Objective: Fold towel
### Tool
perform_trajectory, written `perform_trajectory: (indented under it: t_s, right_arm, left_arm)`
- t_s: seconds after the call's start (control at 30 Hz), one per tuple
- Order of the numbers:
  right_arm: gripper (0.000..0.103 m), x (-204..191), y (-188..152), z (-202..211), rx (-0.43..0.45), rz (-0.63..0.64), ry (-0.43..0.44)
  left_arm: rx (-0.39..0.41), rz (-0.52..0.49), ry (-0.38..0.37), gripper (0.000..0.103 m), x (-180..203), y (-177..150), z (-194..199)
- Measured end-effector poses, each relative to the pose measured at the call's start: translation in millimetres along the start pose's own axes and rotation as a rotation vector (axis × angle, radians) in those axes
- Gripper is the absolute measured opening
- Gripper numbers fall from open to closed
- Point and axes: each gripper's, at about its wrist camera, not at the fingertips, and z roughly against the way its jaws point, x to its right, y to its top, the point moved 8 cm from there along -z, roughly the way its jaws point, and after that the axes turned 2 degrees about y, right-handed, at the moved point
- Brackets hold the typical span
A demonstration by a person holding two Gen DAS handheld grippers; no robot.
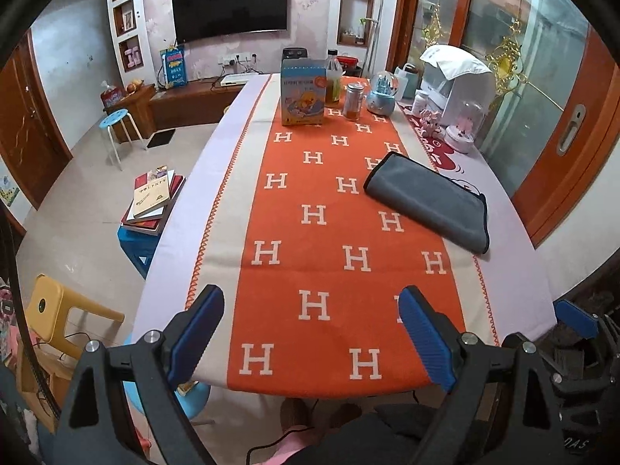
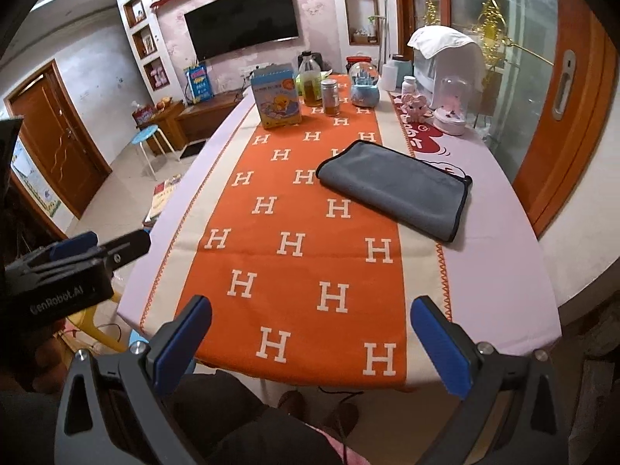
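A grey towel (image 1: 428,201) with a dark edge lies folded flat on the right half of the table, partly on the orange runner (image 1: 329,232). It also shows in the right wrist view (image 2: 395,190). My left gripper (image 1: 310,333) is open and empty, held above the table's near edge, well short of the towel. My right gripper (image 2: 310,345) is open and empty, also over the near edge. The left gripper's body shows at the left of the right wrist view (image 2: 73,267).
At the table's far end stand a blue box (image 1: 303,91), a bottle (image 1: 333,79), a jar (image 1: 354,100), a snow globe (image 1: 383,95) and white appliances (image 1: 453,77). Stools and stacked books (image 1: 153,201) stand on the floor to the left.
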Motion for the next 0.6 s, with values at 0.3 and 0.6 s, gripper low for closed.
perform_trajectory:
  t_s: [0.3, 0.6]
  right_arm:
    - [0.103, 3, 5, 2, 0.038, -0.004, -0.001]
    - [0.103, 0, 5, -7, 0.008, 0.005, 0.004]
  left_arm:
    - [0.024, 0.004, 0.053, 0.102, 2, -1, 5]
    - [0.008, -0.006, 0.072, 0.102, 3, -3, 0]
